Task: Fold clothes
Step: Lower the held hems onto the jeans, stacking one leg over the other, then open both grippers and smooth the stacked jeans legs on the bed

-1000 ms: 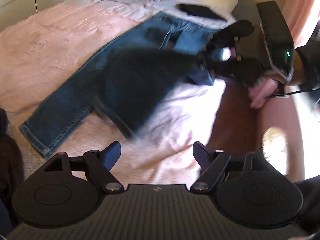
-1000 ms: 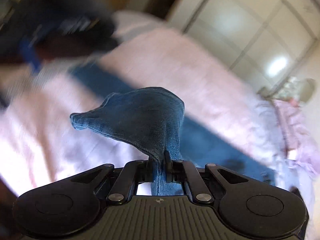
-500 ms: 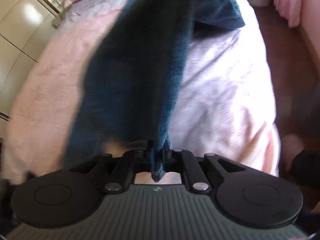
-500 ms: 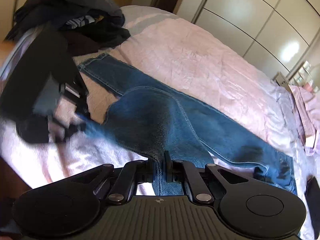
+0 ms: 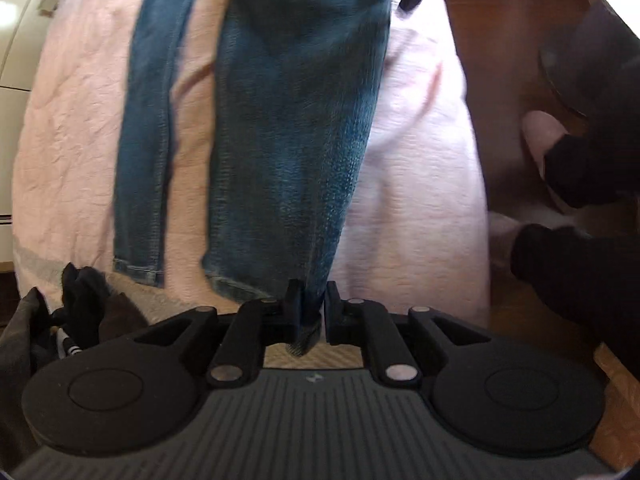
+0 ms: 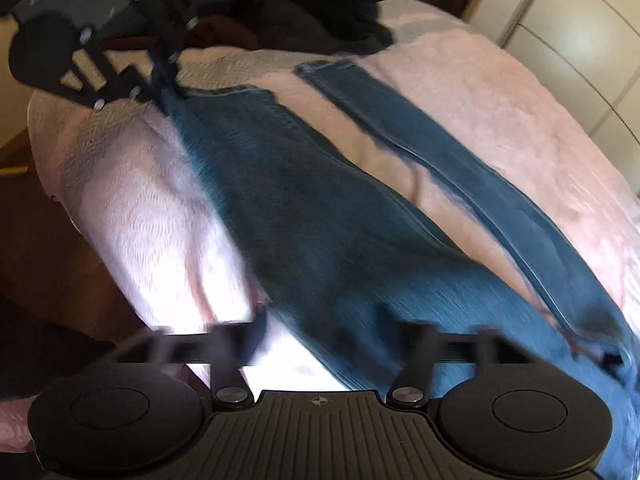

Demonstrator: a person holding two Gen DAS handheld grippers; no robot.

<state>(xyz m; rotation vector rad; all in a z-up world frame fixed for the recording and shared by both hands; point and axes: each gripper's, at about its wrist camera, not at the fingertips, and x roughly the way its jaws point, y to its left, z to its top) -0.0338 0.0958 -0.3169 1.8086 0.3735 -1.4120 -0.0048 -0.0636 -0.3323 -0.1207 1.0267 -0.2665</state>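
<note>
So the jeans (image 6: 328,240) are laid out lengthwise on the pink bedspread (image 5: 72,128), both legs stretched out with a strip of bedspread showing between them. What's just changed: the right gripper (image 6: 320,336) had denim pinched tight a second ago, and its fingers have just been opening. They're spread wide now and blurred, with the waist end of the jeans lying under and between them but not pressed by the pads. So that end looks released onto the bed. Meanwhile the left gripper (image 5: 308,312), which was empty and open a second ago, is now clamped shut on the hem of the nearer leg, and the cloth can be seen bunched between its fingers. Probably the leg is being pulled straight or readied to be brought over onto the other one, so the fold itself isn't really done yet.

What's only seen from one side: in the right wrist view the left gripper can be watched from outside, pinching the hem corner near the bed's edge, and a pile of dark clothes (image 6: 320,12) is visible behind it. The left wrist view gives the grip up close, plus both hems side by side, a dark sleeve (image 5: 580,272) at the right and the wooden floor (image 5: 500,60) beside the bed. White cupboard doors (image 6: 580,32) are caught at the edge of the right view.
</note>
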